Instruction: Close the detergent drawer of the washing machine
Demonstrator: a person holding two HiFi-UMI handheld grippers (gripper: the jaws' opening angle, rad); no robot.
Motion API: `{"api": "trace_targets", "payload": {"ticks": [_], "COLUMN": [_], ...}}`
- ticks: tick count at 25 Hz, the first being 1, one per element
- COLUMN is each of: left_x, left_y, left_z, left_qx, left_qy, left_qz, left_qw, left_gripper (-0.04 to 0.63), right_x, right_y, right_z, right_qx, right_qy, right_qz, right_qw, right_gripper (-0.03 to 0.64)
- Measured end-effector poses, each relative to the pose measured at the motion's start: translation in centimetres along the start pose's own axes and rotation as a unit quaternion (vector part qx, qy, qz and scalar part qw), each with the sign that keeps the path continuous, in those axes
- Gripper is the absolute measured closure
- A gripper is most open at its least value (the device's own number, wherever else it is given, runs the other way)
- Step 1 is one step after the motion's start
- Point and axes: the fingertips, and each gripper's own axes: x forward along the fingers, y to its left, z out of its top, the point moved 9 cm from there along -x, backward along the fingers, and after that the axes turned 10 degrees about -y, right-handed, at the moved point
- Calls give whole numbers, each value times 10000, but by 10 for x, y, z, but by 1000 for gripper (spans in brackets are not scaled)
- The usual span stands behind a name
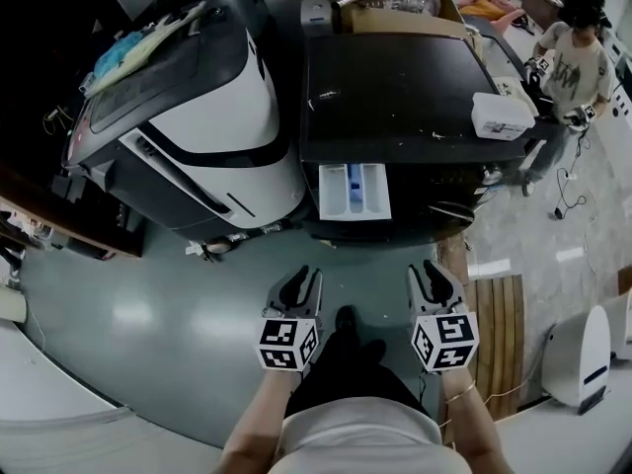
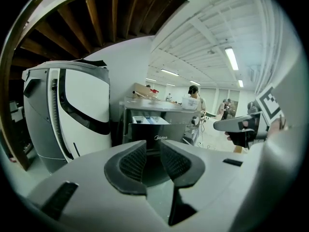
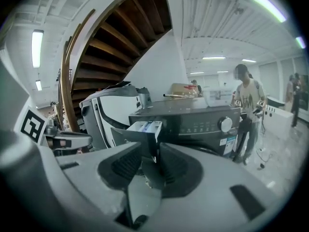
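**Waiting to be shut: detergent drawer stands pulled out**

Nearest the camera, the left claw (image 1: pixel 301 282) and right claw (image 1: pixel 434 276) hang side by side over the grey floor (image 1: pixel 178 314). Both are released, jaws apart with nothing between them. Neither touches the washer, and bare floor separates them from it.

Ahead, the detergent drawer (image 1: pixel 355 191) juts well out of the upper left front of the black washing machine (image 1: pixel 395 97), showing its white and blue compartments. The job looks not yet begun: the approach and the push inward are both left.

Nothing blocks the direct path, though a big white-and-black machine (image 1: pixel 197 117) crowds the washer's left side. A slatted wooden board (image 1: pixel 499 334) lies on the floor to the right. A plastic box (image 1: pixel 502 115) sits on the washer's top, a cardboard box (image 1: pixel 395 13) stands behind, and a person (image 1: pixel 573 62) stands farther off at right.
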Motion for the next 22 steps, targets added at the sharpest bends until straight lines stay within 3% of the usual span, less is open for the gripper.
{"api": "trace_targets", "payload": {"ticks": [16,22], "left_x": [54,71], "left_y": [46,60], "left_z": [-16,-20], "left_qx": [43,-136], "left_qy": [314,411], "left_qz": [9,-87], "left_qw": [9995,9990], "left_gripper": [456,451], "right_x": [80,99], "right_y": [0,1], "right_z": [-13,-20], "right_qx": [61,90], "right_qy": [563,748], "right_qz": [-67,-62], "right_qw": [9984,9971], "right_gripper": [512,512]}}
